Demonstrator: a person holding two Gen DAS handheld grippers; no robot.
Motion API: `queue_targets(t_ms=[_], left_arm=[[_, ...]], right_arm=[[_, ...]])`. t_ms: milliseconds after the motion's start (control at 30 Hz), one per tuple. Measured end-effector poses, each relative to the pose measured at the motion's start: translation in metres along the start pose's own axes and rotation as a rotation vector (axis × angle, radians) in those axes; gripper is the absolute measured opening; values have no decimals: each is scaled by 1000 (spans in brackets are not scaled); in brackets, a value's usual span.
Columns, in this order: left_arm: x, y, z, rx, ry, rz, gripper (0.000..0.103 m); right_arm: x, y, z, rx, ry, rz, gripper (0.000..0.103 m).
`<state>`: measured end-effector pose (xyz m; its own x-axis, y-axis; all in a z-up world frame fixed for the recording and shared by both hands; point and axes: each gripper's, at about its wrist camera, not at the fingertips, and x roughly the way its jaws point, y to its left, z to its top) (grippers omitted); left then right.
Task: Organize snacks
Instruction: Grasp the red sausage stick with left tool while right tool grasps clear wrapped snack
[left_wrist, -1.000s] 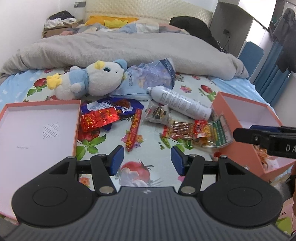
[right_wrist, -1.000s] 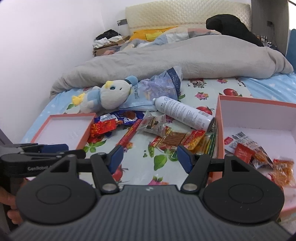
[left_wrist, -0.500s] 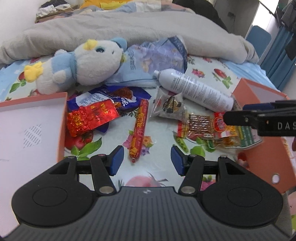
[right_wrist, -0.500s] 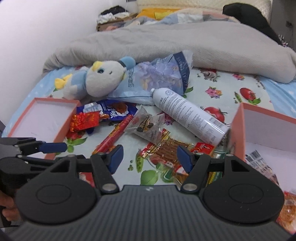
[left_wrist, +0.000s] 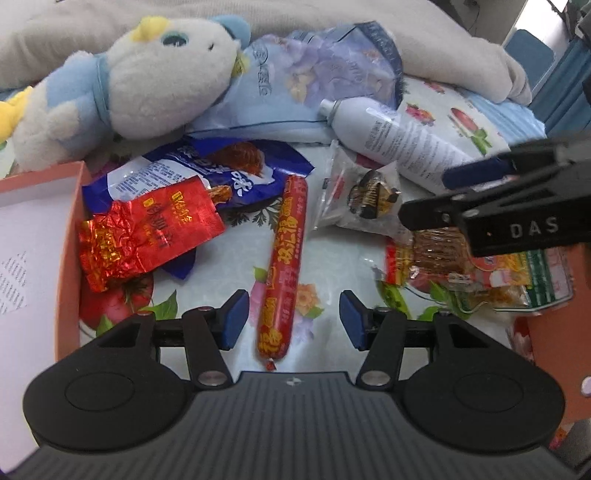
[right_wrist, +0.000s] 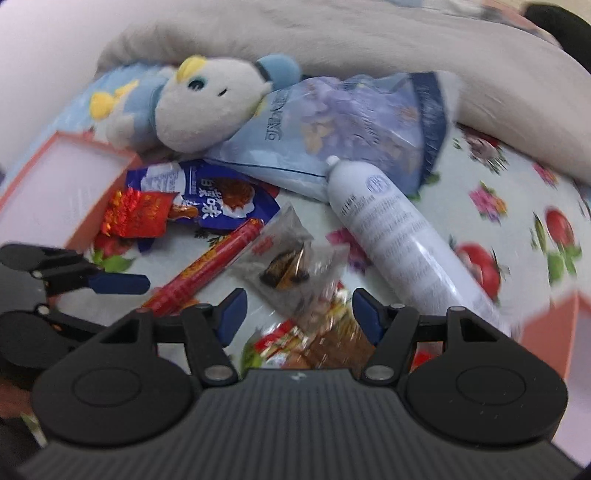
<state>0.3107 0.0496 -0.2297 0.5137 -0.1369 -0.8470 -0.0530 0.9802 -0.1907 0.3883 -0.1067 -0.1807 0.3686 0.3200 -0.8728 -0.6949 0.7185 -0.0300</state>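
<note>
Snacks lie scattered on a flowered bedsheet. A red sausage stick lies lengthwise with its near end between the fingers of my open left gripper. Left of it are a crumpled red packet and a blue packet. A clear-wrapped snack and orange-red packets lie to the right. My right gripper is open, low over the clear snack and the orange-red packets; it also shows in the left wrist view.
An open pink-orange box stands at the left, a second one at the right. A white spray bottle, a plush toy, a large pale-blue bag and a grey duvet lie behind the snacks.
Both grippers have moved forward and down toward the snacks. The sausage stick's end now lies between the left fingers; the right gripper hangs over the clear snack. Both stay open.
</note>
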Motion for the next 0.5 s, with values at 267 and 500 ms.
queue_targets(t_ms=[267, 500], left_arm=[[20, 2, 8, 42, 12, 16, 54], [23, -5, 5, 95, -14, 68, 40]], right_arm=[[37, -6, 34, -147, 112, 79, 65], [52, -3, 36, -274, 113, 84, 66]])
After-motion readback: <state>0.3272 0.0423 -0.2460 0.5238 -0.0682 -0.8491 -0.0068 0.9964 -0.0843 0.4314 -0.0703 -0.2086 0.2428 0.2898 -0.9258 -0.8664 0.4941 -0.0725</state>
